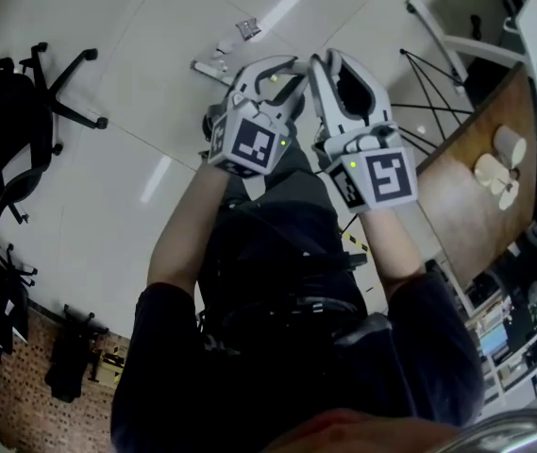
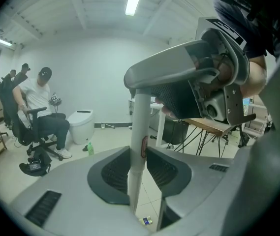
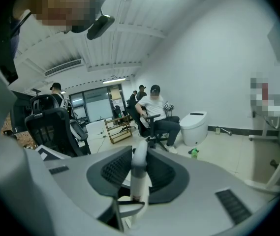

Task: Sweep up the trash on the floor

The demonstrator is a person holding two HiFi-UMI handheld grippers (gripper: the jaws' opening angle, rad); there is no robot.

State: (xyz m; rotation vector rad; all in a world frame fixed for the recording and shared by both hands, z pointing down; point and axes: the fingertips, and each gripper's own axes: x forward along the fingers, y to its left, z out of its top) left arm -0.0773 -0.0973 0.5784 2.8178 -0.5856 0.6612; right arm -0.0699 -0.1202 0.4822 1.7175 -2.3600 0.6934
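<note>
Left tongs [image 2: 139, 167] and right tongs [image 3: 139, 173] both clamp the white pole [image 2: 140, 117]; a hard stroke could scatter the trash [image 1: 247, 28] lying beyond the pole.

A seated person [image 2: 37, 104] beside a white toilet [image 2: 80, 125].

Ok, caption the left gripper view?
The left gripper clamps a white pole, right gripper holding it higher; seated person behind.

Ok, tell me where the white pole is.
In the left gripper view, the white pole stands clamped in the left gripper, with the right gripper holding it just above.
</note>
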